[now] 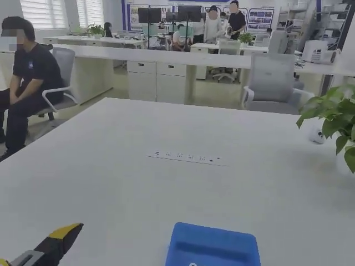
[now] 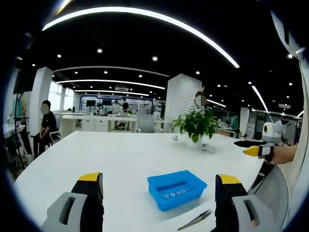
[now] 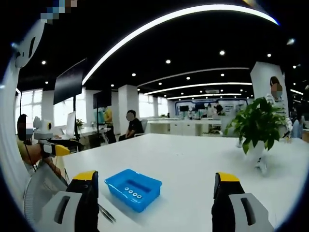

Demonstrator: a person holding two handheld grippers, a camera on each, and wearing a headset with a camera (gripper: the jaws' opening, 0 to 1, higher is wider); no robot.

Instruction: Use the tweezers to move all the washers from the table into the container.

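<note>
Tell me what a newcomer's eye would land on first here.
The bright blue container on the white table, with a row of small washers inside it. Tweezers lie on the table just beside it, and a leafy potted plant stands behind.

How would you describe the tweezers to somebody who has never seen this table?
Find the large white table, then the blue container standing on it. The tweezers lie flat on the tabletop just beside that container, on the side nearer the person. They are long, thin and silvery, unlike the blocky blue container.
</note>
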